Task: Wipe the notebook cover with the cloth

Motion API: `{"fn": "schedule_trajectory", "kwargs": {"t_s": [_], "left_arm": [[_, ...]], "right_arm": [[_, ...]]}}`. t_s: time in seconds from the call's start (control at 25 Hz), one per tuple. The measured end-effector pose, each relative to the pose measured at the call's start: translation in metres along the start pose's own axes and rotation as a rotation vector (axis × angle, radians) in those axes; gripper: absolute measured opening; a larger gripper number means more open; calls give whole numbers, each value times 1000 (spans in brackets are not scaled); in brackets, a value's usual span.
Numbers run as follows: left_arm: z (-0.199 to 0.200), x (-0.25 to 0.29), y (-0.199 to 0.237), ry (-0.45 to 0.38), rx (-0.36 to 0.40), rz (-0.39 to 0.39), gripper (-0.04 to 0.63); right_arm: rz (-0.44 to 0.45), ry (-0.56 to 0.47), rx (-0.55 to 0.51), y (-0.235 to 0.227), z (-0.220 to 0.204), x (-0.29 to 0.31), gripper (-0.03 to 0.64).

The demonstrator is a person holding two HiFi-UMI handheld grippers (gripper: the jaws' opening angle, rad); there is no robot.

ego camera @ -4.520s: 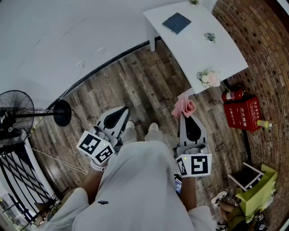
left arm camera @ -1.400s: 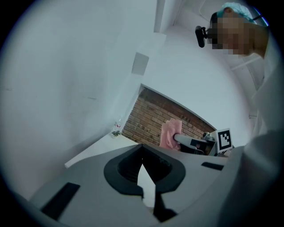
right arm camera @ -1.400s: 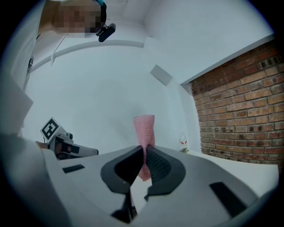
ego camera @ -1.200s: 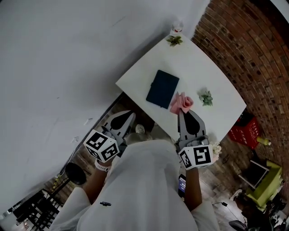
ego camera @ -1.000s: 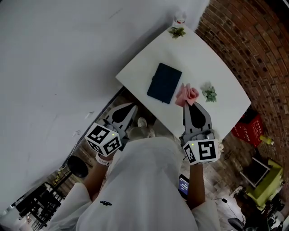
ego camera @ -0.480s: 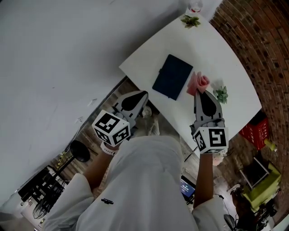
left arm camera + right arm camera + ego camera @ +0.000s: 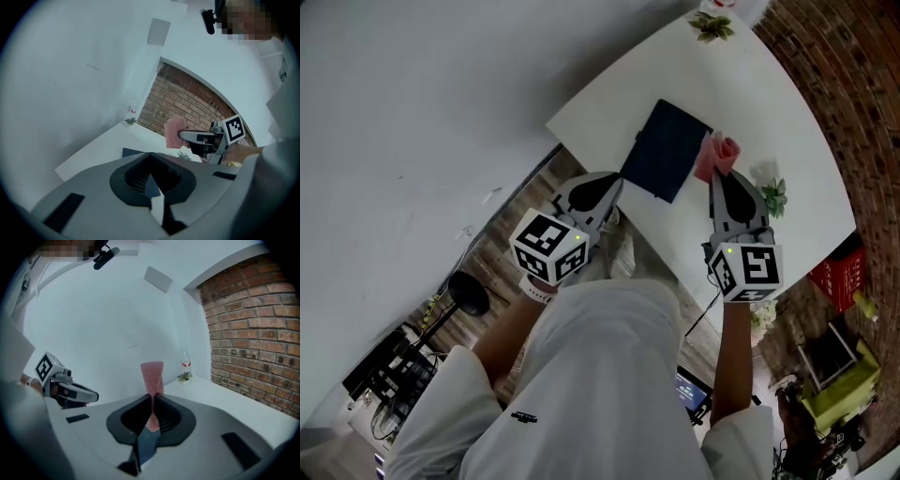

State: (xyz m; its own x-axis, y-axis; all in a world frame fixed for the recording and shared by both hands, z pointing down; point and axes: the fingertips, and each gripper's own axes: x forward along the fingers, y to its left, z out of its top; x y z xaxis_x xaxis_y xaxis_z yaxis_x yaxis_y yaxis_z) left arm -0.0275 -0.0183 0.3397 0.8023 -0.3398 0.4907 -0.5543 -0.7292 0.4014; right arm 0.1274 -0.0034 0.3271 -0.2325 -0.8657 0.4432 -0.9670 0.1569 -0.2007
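Observation:
A dark blue notebook (image 7: 667, 150) lies on the white table (image 7: 769, 84) near its front corner. My right gripper (image 7: 720, 172) is shut on a pink cloth (image 7: 719, 156), which hangs just over the notebook's right edge. In the right gripper view the cloth (image 7: 152, 375) stands up twisted from between the closed jaws of that gripper (image 7: 152, 398). My left gripper (image 7: 615, 178) hovers at the table's near edge, just short of the notebook, shut with nothing in it. The left gripper view shows the notebook (image 7: 133, 152) beyond this gripper (image 7: 151, 155) and the cloth (image 7: 174, 132) to the right.
Small potted plants (image 7: 710, 25) (image 7: 772, 197) stand on the table, and a bottle (image 7: 186, 363) sits at its far end. A brick wall (image 7: 844, 103) runs on the right, a white wall on the left. A fan base (image 7: 469, 292) and a red crate (image 7: 846, 272) stand on the wooden floor.
The table has come closer. Both grippers moved forward toward the notebook, and the cloth now sits at the notebook's right edge instead of short of it.

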Motion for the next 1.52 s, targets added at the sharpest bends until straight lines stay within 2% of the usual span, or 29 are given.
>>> {"fn": "schedule_trajectory", "kwargs": {"t_s": [0.56, 1.08, 1.52], "left_arm": [[-46, 48, 29, 97, -2, 66, 12], [-83, 91, 44, 190, 1, 91, 12], [-118, 109, 62, 268, -13, 119, 12]], "right_arm": [[51, 55, 72, -7, -28, 51, 15], [119, 91, 167, -3, -52, 99, 15], [158, 121, 332, 2, -69, 141, 17]]}}
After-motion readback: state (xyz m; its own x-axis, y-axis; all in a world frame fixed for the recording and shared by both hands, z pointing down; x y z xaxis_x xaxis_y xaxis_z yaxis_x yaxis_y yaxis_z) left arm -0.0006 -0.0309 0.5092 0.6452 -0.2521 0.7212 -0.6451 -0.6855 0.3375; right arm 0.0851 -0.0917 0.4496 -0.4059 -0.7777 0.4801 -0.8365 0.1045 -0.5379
